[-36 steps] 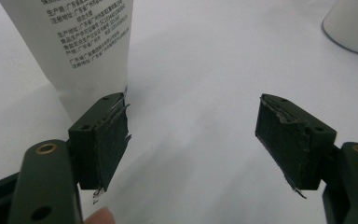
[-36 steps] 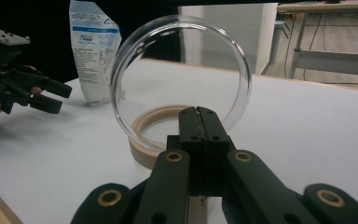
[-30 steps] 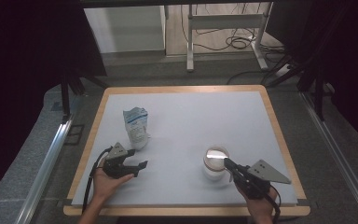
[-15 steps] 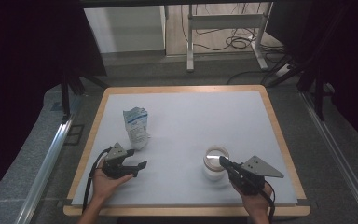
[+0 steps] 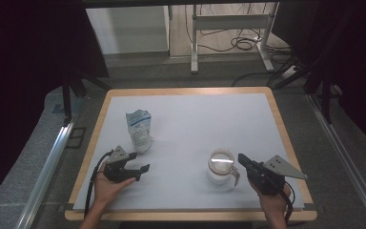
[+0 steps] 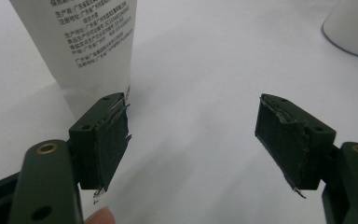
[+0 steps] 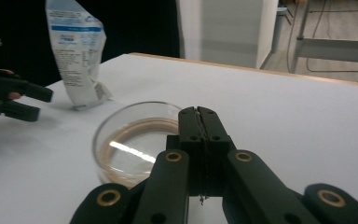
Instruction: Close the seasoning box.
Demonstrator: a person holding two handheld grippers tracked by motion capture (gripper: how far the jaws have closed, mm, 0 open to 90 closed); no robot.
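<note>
White table with a wooden rim [image 5: 186,90]. A printed pouch [image 5: 139,130] stands upright just ahead of the left claw [image 5: 141,161]. A clear glass jug [image 5: 220,167], handle turned toward the near edge, sits just beside the tip of the right claw [image 5: 241,158]. Metal stand [image 5: 228,23] and floor cables [image 5: 219,46] lie well beyond both.

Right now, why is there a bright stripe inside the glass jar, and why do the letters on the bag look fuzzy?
In the high view and the right gripper view, the stripe in the jar looks like glare from a light above. In the left gripper view the bag sits very near the camera, so its print is soft; the left gripper blurs at the bottom edge too.
</note>
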